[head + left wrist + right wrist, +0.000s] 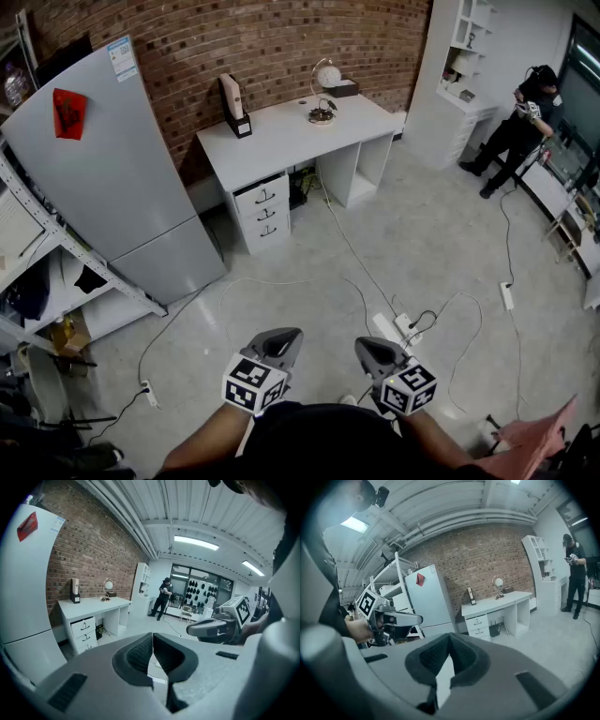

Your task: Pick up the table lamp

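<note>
While the person is holding both tools low at the bottom centre of the head view, the left tongs (286,336) and the right tongs (367,345) are sitting fully closed. Their dark pads are pressing together and gripping nothing. Both are pointing up the frame and slightly downward, side by side but not touching.

The table lamp (325,82) is standing upright in the upper centre of the frame, on the rear right part of the white table (281,139), well apart from both tongs. Its round head is rising above a small dark base. A dark box (345,88) is lying just to the right of the lamp, against the brick wall (281,33). A tall black-and-white holder (234,105) is standing at the table's rear left corner. 3 drawers (264,212) are filling the space under the table's left half.

Open floor (422,244) is stretching between the tongs and the table, and white cables (349,246) are trailing across it from under the table. A power strip (390,330) is lying just above the right tongs.

A grey fridge (112,173) is standing left of the table, with a metal rack (66,272) at the left edge. A white shelf unit (459,80) is occupying the upper right, and a person in dark clothes (517,127) is standing beyond it.
</note>
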Motion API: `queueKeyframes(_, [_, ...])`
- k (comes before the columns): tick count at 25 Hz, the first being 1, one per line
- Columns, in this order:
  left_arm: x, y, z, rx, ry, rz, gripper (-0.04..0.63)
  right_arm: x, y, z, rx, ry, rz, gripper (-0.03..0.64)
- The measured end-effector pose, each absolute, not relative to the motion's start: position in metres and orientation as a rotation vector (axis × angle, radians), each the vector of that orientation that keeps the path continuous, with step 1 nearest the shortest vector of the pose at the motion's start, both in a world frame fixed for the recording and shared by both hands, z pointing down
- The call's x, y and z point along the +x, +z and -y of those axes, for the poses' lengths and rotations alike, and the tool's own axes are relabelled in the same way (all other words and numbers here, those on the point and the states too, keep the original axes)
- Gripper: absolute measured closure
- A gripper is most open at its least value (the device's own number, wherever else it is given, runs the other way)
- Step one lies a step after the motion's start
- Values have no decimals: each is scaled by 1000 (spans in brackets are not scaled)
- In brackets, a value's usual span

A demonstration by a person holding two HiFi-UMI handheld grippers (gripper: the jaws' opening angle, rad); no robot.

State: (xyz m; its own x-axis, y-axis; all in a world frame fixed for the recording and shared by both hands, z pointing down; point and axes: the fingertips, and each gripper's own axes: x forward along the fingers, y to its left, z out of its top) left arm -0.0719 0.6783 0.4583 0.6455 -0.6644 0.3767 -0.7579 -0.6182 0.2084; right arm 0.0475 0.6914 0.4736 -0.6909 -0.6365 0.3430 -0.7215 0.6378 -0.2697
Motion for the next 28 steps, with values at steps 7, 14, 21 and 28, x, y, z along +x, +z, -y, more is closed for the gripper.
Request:
queueKeyframes(7, [-71,458,-677,2524,371,1127,589,46,472,-692,1108,570,2649,614])
queueKeyframes(14, [-73,455,-674,2527,364,1128,589,46,471,-688,1114,562,2646,614])
queueKeyframes(21, [-73,455,-676,2533,356,1139,589,43,471,-688,1118,597,2662,612])
queueKeyframes(28, [-77,456,-679,2548,361,1155,589,29,466,-690,1080,556,2705,582])
